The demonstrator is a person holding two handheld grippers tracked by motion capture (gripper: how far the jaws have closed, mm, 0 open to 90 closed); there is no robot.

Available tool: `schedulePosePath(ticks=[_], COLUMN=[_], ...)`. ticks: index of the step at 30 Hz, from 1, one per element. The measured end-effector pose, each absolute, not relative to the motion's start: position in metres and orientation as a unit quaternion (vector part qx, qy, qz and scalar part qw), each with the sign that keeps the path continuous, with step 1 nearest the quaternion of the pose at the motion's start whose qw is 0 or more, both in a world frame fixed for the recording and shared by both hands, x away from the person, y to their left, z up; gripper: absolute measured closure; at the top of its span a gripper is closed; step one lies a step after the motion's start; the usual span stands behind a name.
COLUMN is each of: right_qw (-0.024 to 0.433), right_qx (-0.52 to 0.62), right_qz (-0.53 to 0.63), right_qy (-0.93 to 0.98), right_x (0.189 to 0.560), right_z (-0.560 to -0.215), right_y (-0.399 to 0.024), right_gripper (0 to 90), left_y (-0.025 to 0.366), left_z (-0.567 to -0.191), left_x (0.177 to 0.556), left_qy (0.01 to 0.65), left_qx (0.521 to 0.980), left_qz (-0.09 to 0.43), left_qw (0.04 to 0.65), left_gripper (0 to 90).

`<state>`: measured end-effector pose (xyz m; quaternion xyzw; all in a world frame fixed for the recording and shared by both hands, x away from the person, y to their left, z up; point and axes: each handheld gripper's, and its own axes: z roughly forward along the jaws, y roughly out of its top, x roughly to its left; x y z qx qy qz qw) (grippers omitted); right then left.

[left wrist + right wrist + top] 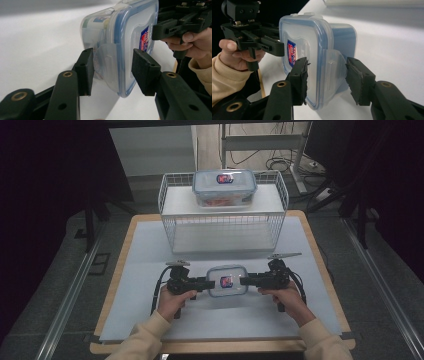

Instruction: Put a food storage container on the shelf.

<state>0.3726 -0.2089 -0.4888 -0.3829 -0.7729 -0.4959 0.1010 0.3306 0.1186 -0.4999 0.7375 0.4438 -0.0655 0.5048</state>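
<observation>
A small clear container (227,281) with a blue-sealed lid and a red-and-blue label lies on the white mat near the front of the table. My left gripper (210,282) reaches in from its left end and my right gripper (244,280) from its right end. In the left gripper view the jaws of the left gripper (112,70) straddle the lid's folded-down latch flap (106,65), pads against flap and lid top. In the right gripper view the right gripper (327,75) clamps the opposite flap (333,67) the same way. The container (312,37) stands level on the mat.
A white wire basket (222,227) stands at the back of the table, open side toward me. On its top sits a larger lidded container (224,187) with orange contents. The wooden table edge (320,255) frames the white mat (150,270). Cables and a stand lie beyond.
</observation>
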Motion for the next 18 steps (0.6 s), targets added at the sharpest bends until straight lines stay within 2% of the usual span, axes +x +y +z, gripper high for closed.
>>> schedulePosePath(ticks=[9,18], right_qw=[0.085,0.062], right_qx=[-0.375,-0.366], right_qz=[-0.507,-0.524], right_qy=[-0.771,-0.766], right_x=[0.370,0.376], right_z=[-0.473,-0.440], right_y=[-0.208,-0.211], right_gripper=[52.8,52.6], left_y=[0.119,0.116], left_z=[-0.480,-0.446], left_x=[0.331,0.340], left_qy=[0.433,0.419], left_qx=[0.739,0.743], left_qz=[-0.050,-0.028], left_qw=[0.513,0.521], left_gripper=[54.0,54.0])
